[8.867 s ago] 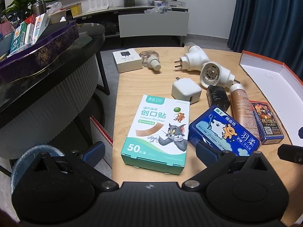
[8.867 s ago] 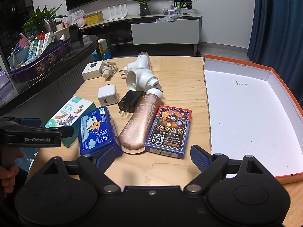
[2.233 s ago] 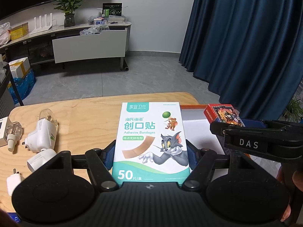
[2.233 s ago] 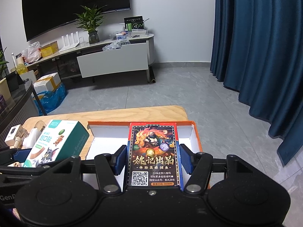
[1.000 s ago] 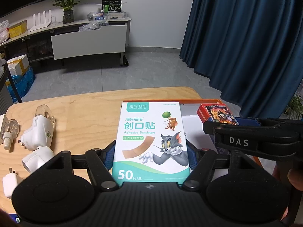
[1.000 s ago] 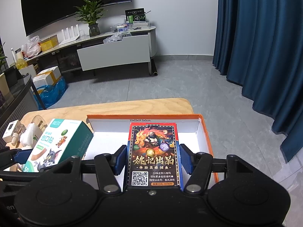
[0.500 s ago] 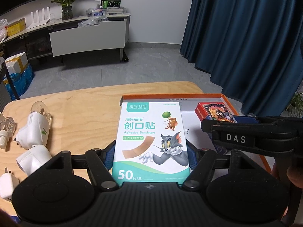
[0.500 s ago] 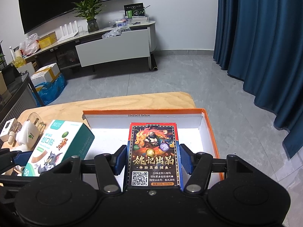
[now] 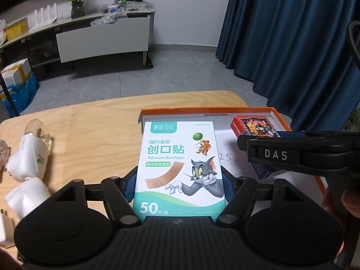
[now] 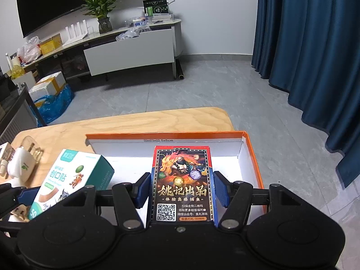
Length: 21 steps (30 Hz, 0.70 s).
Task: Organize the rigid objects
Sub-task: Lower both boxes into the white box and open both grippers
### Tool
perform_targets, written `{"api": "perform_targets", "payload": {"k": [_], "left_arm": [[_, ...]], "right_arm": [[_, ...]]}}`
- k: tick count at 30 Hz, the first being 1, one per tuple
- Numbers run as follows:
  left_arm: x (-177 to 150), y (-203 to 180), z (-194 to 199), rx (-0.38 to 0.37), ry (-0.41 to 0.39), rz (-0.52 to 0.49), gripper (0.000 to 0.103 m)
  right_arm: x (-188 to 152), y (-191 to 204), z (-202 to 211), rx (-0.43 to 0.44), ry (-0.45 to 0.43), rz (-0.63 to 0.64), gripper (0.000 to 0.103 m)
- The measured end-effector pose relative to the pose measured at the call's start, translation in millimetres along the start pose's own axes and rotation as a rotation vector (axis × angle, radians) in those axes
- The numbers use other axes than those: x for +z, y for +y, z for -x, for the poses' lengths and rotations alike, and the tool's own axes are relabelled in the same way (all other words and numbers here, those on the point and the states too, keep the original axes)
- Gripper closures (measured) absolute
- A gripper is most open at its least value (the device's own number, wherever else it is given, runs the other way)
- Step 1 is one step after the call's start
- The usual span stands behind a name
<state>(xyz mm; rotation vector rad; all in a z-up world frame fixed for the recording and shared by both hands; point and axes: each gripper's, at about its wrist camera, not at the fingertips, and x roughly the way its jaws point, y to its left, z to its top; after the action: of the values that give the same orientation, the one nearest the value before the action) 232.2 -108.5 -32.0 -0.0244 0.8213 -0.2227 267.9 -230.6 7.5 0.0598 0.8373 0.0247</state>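
Left gripper (image 9: 178,185) jaws clamp bandage box (image 9: 178,164); right gripper (image 10: 181,191) jaws clamp card box (image 10: 182,184) above orange tray (image 10: 250,155).

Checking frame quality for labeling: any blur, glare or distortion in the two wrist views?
Left wrist: bandage box print sharp, white plug-in units soft near the edge, curtain bowed by fisheye. Right wrist: card box sharp, orange-rimmed tray floor bright white, corners vignetted.
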Motion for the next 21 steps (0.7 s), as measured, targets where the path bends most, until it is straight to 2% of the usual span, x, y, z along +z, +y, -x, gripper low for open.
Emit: {"api": "perform_targets", "payload": {"k": [10,13,15,17,21], "left_arm": [[8.8,-6.7,-26.8,-0.012,0.013,0.021,0.031],[11.4,-6.6,-35.4,-0.045,0.024,0.038,0.031],[12.3,-7.1,-37.6,-0.065,0.038,0.046,0.027],[11.6,-6.9,-32.7,-0.073,0.032,0.043,0.019],[7.9,-4.5,-16.8,-0.055,0.037,0.031,0.013]], "right_arm": [[6.1,-10.9,-19.3,-0.043,0.017,0.000,0.032],[7.7,-11.3,-19.9,-0.046,0.001,0.006,0.030],[8.7,-11.1,-14.8,-0.052,-0.021,0.021,0.025],[9.2,-13.3,-8.3,-0.058,-0.034,0.024,0.025],[7.2,-19.2,10.8,-0.062,-0.054,-0.008,0.025]]}}
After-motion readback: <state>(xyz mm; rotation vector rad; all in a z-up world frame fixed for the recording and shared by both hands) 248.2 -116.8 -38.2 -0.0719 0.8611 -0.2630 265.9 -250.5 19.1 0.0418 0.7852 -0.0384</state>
